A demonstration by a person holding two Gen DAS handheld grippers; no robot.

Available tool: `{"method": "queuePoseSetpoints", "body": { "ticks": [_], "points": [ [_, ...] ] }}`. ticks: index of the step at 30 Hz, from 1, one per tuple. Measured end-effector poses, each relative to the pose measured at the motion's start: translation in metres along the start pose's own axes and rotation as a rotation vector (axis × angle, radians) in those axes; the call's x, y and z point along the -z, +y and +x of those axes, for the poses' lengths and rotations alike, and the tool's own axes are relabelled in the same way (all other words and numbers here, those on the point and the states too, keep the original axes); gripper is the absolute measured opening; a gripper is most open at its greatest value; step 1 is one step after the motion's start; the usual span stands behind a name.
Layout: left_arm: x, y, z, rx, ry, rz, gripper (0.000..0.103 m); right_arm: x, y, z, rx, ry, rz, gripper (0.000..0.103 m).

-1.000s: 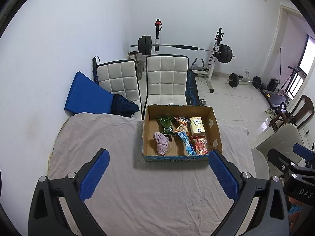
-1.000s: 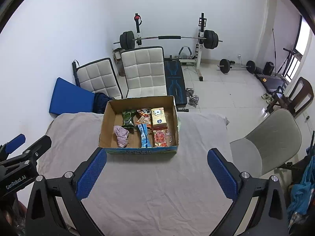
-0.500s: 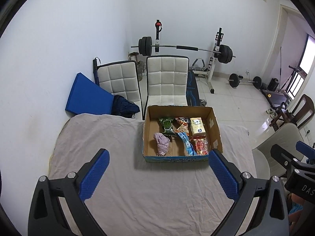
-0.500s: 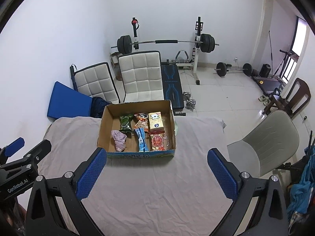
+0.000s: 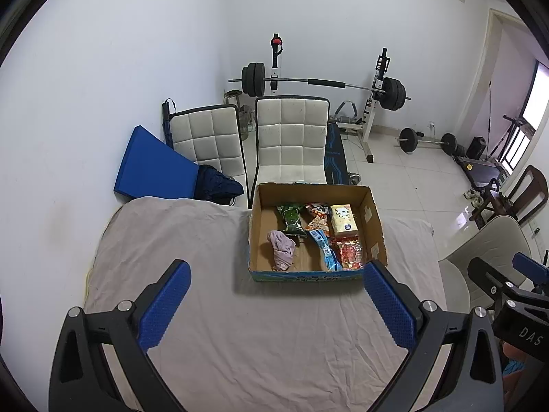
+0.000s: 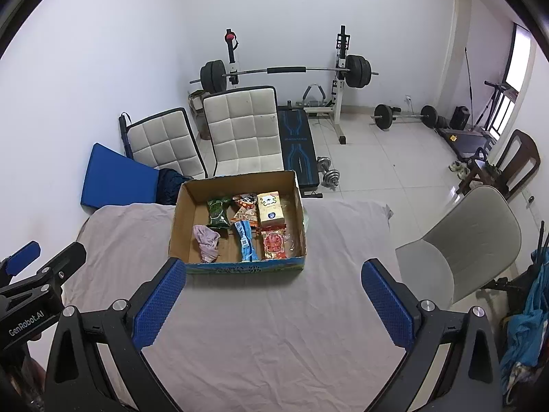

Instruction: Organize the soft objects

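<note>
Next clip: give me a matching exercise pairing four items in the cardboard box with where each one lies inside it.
Things:
1. green packet
2. pink cloth
3. yellow carton
4. red packet

Places in the cardboard box:
A. near right
B. far right
C. near left
D. far left

Pairs: 1-D, 2-C, 3-B, 4-A

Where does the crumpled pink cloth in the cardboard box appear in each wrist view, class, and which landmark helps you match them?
Left wrist view: pink cloth right of centre, in the cardboard box, near-left part.
Right wrist view: pink cloth left of centre, same near-left part.
Shared landmark: the green snack packet just behind it.
</note>
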State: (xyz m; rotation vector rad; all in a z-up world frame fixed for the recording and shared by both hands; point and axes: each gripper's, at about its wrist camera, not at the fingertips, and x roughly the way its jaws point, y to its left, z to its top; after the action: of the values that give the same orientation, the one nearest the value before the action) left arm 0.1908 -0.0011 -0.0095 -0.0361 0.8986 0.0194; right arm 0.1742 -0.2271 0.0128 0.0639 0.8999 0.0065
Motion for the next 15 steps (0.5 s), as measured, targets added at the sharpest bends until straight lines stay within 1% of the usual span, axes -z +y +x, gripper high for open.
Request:
{"method": "queuePoseSetpoints", "body": {
  "ticks": [10, 15],
  "points": [
    [0.0, -0.003, -0.007, 0.001, -0.022, 0.004, 0.103, 0.0, -0.005, -0.009, 0.013, -0.015, 0.014, 0.103],
    [-0.001, -0.005, -0.006, 0.002, -0.021, 0.008, 0.103, 0.001, -0.007, -0.011, 0.015, -0.015, 0.02, 0.103]
  ]
}}
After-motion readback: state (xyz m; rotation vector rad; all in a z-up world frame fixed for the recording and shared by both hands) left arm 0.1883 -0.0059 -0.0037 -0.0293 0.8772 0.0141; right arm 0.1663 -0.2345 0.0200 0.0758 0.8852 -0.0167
